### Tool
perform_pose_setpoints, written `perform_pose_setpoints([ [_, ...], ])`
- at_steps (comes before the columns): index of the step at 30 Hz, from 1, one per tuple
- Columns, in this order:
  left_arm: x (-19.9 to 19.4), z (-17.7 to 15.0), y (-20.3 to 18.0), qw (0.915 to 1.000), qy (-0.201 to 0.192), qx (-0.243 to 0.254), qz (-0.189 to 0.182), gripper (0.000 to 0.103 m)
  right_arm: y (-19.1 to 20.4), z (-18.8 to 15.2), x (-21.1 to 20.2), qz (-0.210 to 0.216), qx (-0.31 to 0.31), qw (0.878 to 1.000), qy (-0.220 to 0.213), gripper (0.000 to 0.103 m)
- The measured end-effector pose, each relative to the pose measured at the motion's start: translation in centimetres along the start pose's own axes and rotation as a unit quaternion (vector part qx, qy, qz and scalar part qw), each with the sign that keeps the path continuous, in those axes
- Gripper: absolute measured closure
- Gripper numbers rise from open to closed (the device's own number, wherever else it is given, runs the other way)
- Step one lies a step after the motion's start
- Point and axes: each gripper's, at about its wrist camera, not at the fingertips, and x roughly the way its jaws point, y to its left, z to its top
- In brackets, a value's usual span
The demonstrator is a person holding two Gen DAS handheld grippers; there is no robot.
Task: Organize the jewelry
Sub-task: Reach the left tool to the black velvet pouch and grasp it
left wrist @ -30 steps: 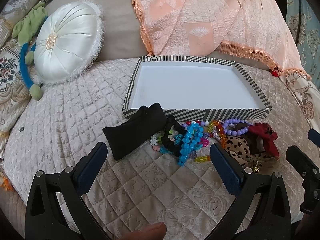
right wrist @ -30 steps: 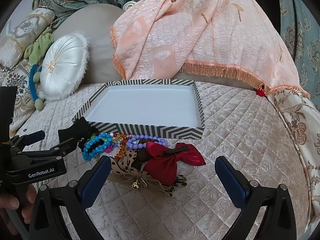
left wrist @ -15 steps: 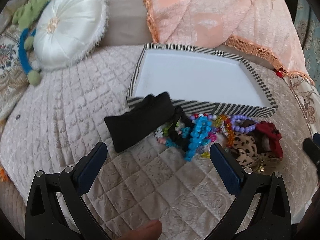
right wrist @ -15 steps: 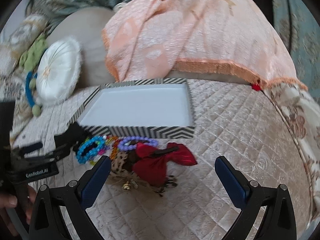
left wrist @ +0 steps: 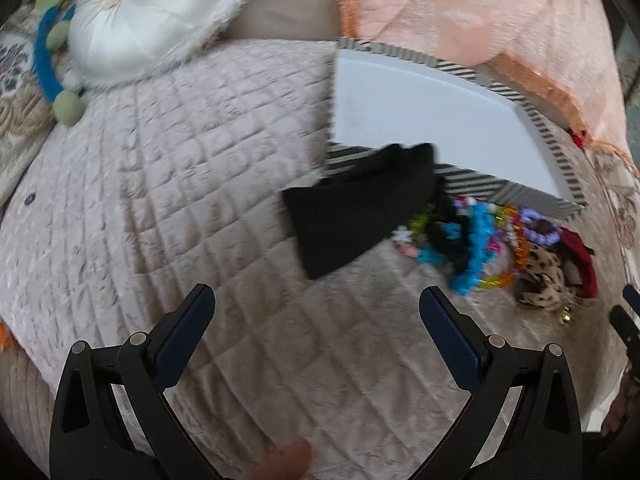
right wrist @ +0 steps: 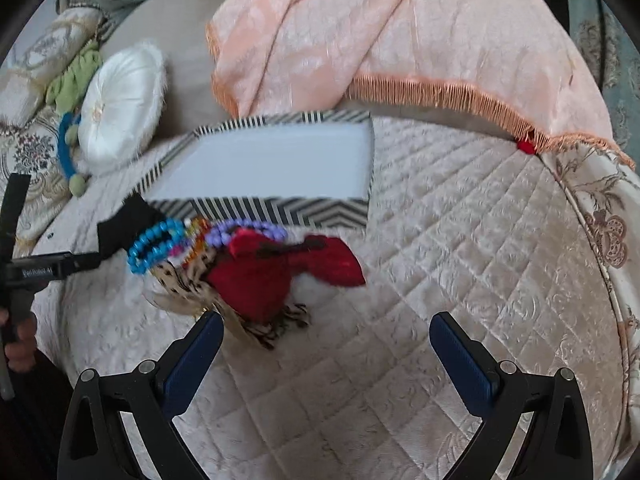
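A striped box (left wrist: 460,184) (right wrist: 280,210) with a white inside lies on the quilted bed. In front of it sits a jumble: a black cloth piece (left wrist: 356,216) (right wrist: 124,224), a blue bead bracelet (left wrist: 478,240) (right wrist: 154,244), a purple bead bracelet (left wrist: 540,232) (right wrist: 248,228), orange beads (left wrist: 518,240), a leopard-print bow (left wrist: 548,276) (right wrist: 188,284) and a red bow (right wrist: 276,272) (left wrist: 580,256). My left gripper (left wrist: 316,332) is open, just short of the black cloth. My right gripper (right wrist: 326,352) is open, close in front of the red bow. Neither holds anything.
A round white cushion (left wrist: 148,12) (right wrist: 120,104) and a blue-green toy (left wrist: 52,64) lie at the back left. A peach fringed blanket (right wrist: 400,36) (left wrist: 480,20) is draped behind the box. The left gripper's body (right wrist: 44,268) and a hand (right wrist: 20,344) show at the right view's left edge.
Both views blur with motion. The left gripper has swung left and closer, so the pile sits further right. The right gripper has moved down toward the red bow.
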Motion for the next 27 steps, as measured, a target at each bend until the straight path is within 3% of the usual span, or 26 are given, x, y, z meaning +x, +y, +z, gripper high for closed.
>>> perform_pose_setpoints([
  [6,0.0,0.4,1.7,0.9995,-0.002,-0.024,-0.022,0.001,-0.7,0.6,0.0,0.02,0.032,0.999,-0.007,0.0],
  [11,-0.4,3.1,0.3,0.9982,-0.027,0.047,-0.027,0.001,-0.2,1.1,0.8,0.024,0.04,0.999,0.007,0.0],
  [15,0.2,4.9,-0.7,0.9923,-0.033,0.114,-0.034,0.002,0.5,1.2,1.3,0.022,0.031,0.999,0.014,0.0],
  [19,2.3,5.1,-1.8,0.985,-0.011,0.171,-0.018,0.018,0.5,1.3,1.5,0.021,0.032,0.999,0.015,0.0],
  [23,3.8,5.0,-1.6,0.9854,0.019,0.167,-0.024,0.049,0.1,1.2,1.6,0.016,0.041,0.999,0.015,0.0],
  [27,4.6,4.8,-2.1,0.9825,0.031,0.182,-0.022,0.05,-0.3,1.2,1.6,0.015,0.051,0.998,0.013,0.0],
])
